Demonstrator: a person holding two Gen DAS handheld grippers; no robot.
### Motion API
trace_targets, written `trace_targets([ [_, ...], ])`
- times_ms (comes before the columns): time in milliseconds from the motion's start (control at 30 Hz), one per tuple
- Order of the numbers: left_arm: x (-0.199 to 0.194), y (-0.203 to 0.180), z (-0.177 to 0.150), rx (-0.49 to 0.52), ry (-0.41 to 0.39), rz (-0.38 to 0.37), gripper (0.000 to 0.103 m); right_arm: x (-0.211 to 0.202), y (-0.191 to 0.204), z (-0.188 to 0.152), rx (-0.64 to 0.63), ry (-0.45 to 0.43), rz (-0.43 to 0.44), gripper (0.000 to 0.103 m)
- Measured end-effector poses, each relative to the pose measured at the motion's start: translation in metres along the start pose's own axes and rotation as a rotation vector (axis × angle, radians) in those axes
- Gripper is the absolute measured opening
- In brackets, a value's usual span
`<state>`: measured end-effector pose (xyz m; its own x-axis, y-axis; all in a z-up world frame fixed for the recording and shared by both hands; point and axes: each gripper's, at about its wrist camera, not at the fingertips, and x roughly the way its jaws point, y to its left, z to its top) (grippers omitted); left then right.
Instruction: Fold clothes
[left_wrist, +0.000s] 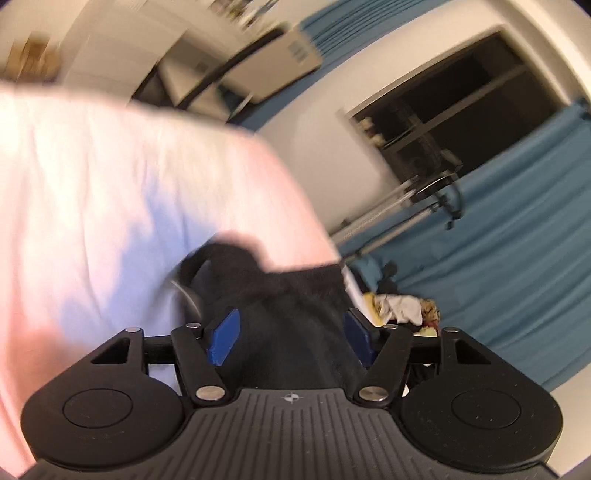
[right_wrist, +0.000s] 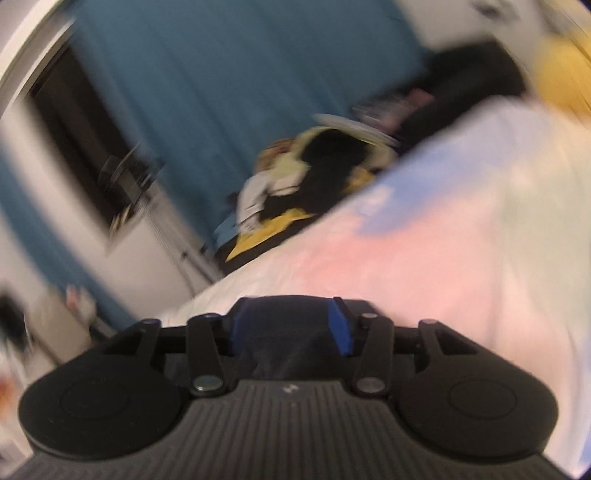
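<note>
A black garment (left_wrist: 295, 302) fills the space between the blue pads of my left gripper (left_wrist: 290, 332), which is shut on it and holds it over the white bed sheet (left_wrist: 110, 206). My right gripper (right_wrist: 290, 328) is shut on dark cloth (right_wrist: 288, 350), apparently the same black garment, above the white sheet (right_wrist: 443, 258). Both views are blurred by motion.
A pile of mixed clothes, yellow, white and black, lies at the bed's far edge (right_wrist: 303, 184) and also shows in the left wrist view (left_wrist: 402, 306). Blue curtains (left_wrist: 498, 277) and a dark window (left_wrist: 461, 110) stand behind. A yellow object (right_wrist: 561, 74) sits at the upper right.
</note>
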<state>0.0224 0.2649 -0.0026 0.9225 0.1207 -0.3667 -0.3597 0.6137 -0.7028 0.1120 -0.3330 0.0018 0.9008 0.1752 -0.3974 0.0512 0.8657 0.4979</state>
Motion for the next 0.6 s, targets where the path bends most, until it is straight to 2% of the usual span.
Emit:
trace_targets([
  [33,-0.004,-0.009,0.003,0.059,-0.028,-0.011,0.078,0.008,0.012,-0.003,-0.068,0.015,0.008,0.058],
  [100,0.02,-0.038,0.006,0.223,-0.015,-0.016,0.085,0.029,0.027,-0.013,-0.151,0.075,-0.008,0.063],
  [167,0.045,-0.068,0.009,0.39,0.003,-0.019,0.089,0.055,0.02,-0.027,-0.125,0.161,-0.015,0.063],
  [233,0.093,-0.086,0.01,0.507,0.083,0.009,0.089,0.079,0.005,-0.041,-0.068,0.217,-0.044,0.065],
  [367,0.202,-0.098,0.021,0.589,0.233,0.056,0.084,0.093,-0.009,-0.048,-0.03,0.222,-0.049,0.068],
  [433,0.24,-0.103,0.022,0.629,0.28,0.07,0.076,0.093,-0.008,-0.049,-0.017,0.212,-0.046,0.073],
  [500,0.27,-0.109,0.022,0.615,0.353,0.053,0.075,0.096,-0.003,-0.049,-0.024,0.202,-0.036,0.085],
  [533,0.286,-0.115,0.023,0.605,0.387,0.039,0.073,0.099,-0.001,-0.049,-0.035,0.198,-0.039,0.086],
  [600,0.308,-0.124,0.019,0.628,0.44,0.027,0.063,0.107,0.002,-0.05,-0.056,0.188,-0.045,0.086],
])
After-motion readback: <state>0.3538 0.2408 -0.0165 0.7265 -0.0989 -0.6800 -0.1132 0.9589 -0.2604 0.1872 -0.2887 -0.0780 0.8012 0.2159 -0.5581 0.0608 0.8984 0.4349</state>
